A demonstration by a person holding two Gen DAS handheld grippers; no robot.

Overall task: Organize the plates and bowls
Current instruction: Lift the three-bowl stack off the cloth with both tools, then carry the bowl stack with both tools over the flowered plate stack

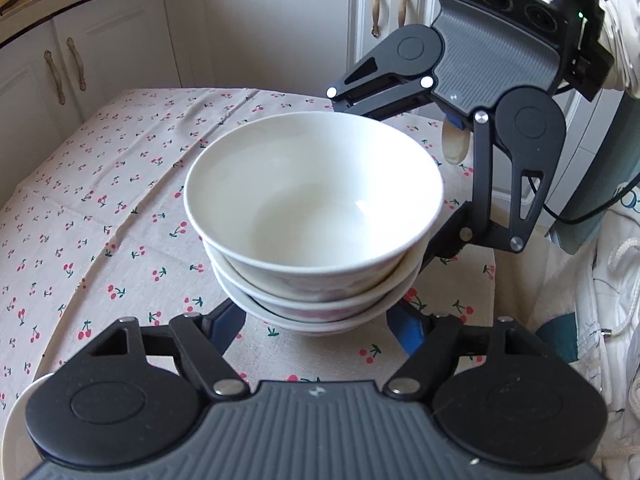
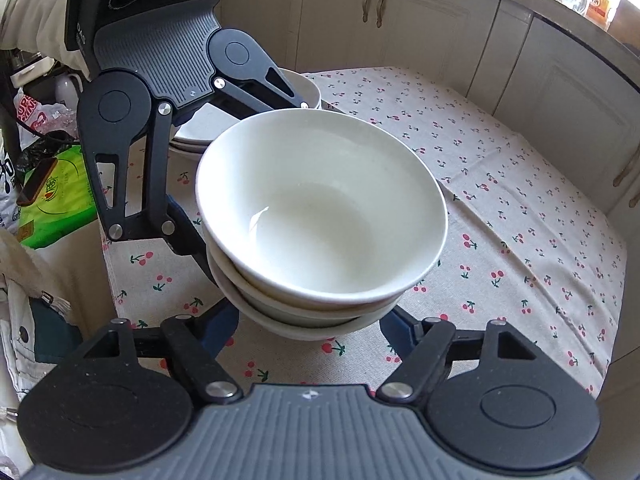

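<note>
A stack of three white bowls (image 1: 314, 216) stands on the cherry-print tablecloth (image 1: 100, 208); it also shows in the right wrist view (image 2: 320, 216). My left gripper (image 1: 320, 320) is open wide, its blue-padded fingers on either side of the stack's base. My right gripper (image 2: 310, 322) is open wide too, its fingers flanking the stack from the opposite side. Each gripper shows in the other's view: the right one (image 1: 404, 184) at upper right, the left one (image 2: 236, 184) at upper left. A stack of white plates (image 2: 288, 88) with a bowl on it sits behind the left gripper.
White cabinets (image 1: 260, 28) run behind the table. A white plate's rim (image 1: 16, 412) shows at the lower left. Bags and a green package (image 2: 60, 196) lie off the table's left edge. The person's light clothing (image 1: 612, 320) is at the right.
</note>
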